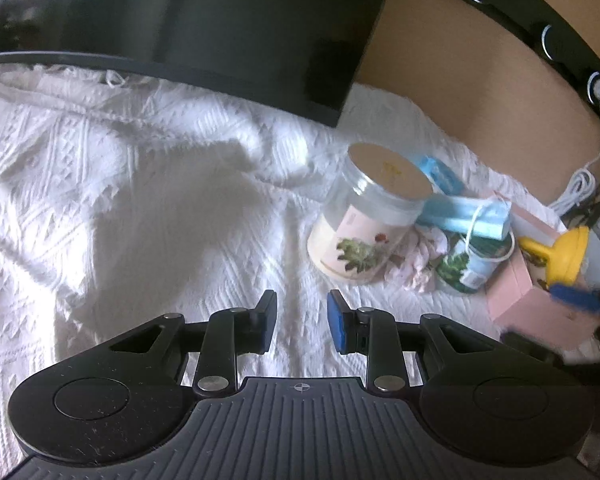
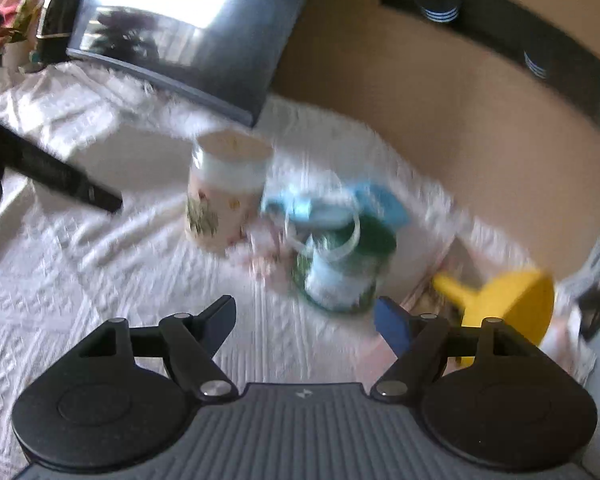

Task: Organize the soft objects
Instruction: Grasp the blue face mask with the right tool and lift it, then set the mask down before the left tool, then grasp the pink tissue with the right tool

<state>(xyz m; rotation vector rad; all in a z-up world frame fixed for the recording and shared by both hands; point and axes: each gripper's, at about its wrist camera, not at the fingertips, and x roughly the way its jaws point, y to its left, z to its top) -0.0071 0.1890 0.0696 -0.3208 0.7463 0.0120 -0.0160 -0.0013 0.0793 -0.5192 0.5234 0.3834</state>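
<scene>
A blue face mask [image 1: 458, 214] with white ear loops lies draped over a small green-lidded jar [image 1: 466, 266]. A crumpled pink cloth [image 1: 422, 260] sits between that jar and a tall clear jar [image 1: 366, 216] with a cream lid. My left gripper [image 1: 302, 322] is open and empty, low over the white bedspread [image 1: 120, 200], short of the tall jar. In the blurred right wrist view my right gripper [image 2: 306, 320] is open wide and empty, just before the small jar [image 2: 340, 272], mask [image 2: 328, 204] and pink cloth [image 2: 264, 256].
A black monitor [image 1: 228, 28] stands at the back. A pink box [image 1: 540, 304] with a yellow funnel-shaped object [image 1: 560, 256] on it sits at the right, also in the right wrist view [image 2: 508, 300]. A white cable [image 1: 580, 184] hangs from a black wall strip. The left gripper's arm [image 2: 52, 176] shows at left.
</scene>
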